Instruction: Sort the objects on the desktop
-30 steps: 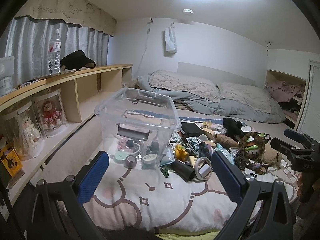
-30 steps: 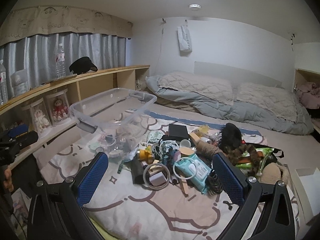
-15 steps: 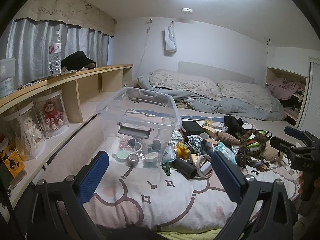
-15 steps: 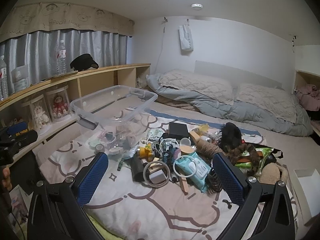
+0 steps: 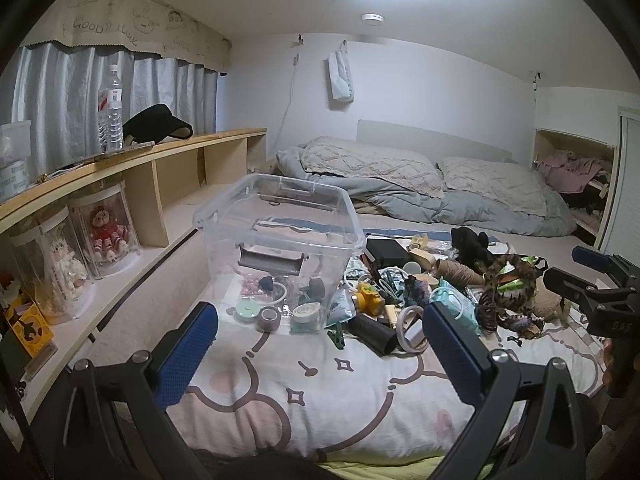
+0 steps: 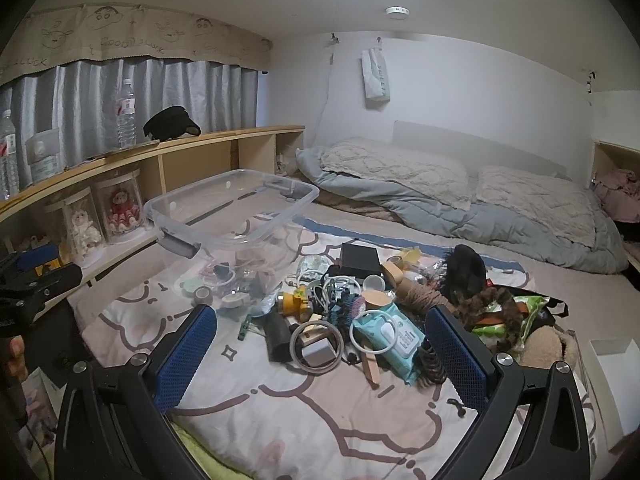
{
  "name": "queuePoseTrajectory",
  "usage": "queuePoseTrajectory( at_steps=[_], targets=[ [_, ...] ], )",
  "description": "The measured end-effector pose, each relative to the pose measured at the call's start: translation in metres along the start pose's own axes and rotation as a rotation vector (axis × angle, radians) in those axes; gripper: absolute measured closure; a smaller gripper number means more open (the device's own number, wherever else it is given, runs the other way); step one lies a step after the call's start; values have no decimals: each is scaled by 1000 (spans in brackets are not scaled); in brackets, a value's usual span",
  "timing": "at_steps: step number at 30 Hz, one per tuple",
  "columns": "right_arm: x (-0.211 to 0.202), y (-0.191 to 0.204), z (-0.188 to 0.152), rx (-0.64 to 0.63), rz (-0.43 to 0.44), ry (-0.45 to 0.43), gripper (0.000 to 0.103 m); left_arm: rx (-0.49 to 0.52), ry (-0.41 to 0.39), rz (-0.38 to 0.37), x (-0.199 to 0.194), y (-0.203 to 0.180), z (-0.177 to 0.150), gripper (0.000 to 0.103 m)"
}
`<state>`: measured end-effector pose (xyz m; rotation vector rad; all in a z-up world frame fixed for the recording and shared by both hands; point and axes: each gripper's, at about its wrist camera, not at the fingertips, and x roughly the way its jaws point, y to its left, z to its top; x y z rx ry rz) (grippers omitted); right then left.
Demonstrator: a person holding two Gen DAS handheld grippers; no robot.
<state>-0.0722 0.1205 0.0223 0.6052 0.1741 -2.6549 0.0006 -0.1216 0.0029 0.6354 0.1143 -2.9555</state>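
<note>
A clear plastic bin (image 5: 276, 232) (image 6: 240, 216) stands on the patterned blanket, with tape rolls and small bits inside. To its right lies a heap of clutter: a black box (image 5: 386, 250) (image 6: 360, 260), a yellow toy (image 5: 370, 302) (image 6: 294, 302), a black cylinder (image 5: 372, 334) (image 6: 278, 336), a white ring (image 6: 316, 346), a teal wipes pack (image 6: 390, 336) and a twine spool (image 6: 420, 294). My left gripper (image 5: 320, 344) hangs open over the blanket's near edge, holding nothing. My right gripper (image 6: 320, 348) is open too, in front of the heap, and shows at the right edge of the left wrist view (image 5: 592, 284).
A wooden shelf (image 5: 132, 160) runs along the left with doll jars (image 5: 102, 232), a water bottle (image 5: 110, 110) and a black visor (image 5: 156, 126). Pillows and a grey duvet (image 5: 420, 196) lie beyond the heap. A white box (image 6: 612, 380) sits at the right.
Both grippers have drawn back slightly from the bed; the bin and heap look a little farther off. Both stay open and nothing on the blanket has moved.
</note>
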Motion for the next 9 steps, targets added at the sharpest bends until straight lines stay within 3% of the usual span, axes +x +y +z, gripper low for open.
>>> queuePoseTrajectory(
  at_steps=[9],
  targets=[
    [0, 1, 0, 1, -1, 3, 0, 14, 3, 5, 1, -2, 1, 0]
  ],
)
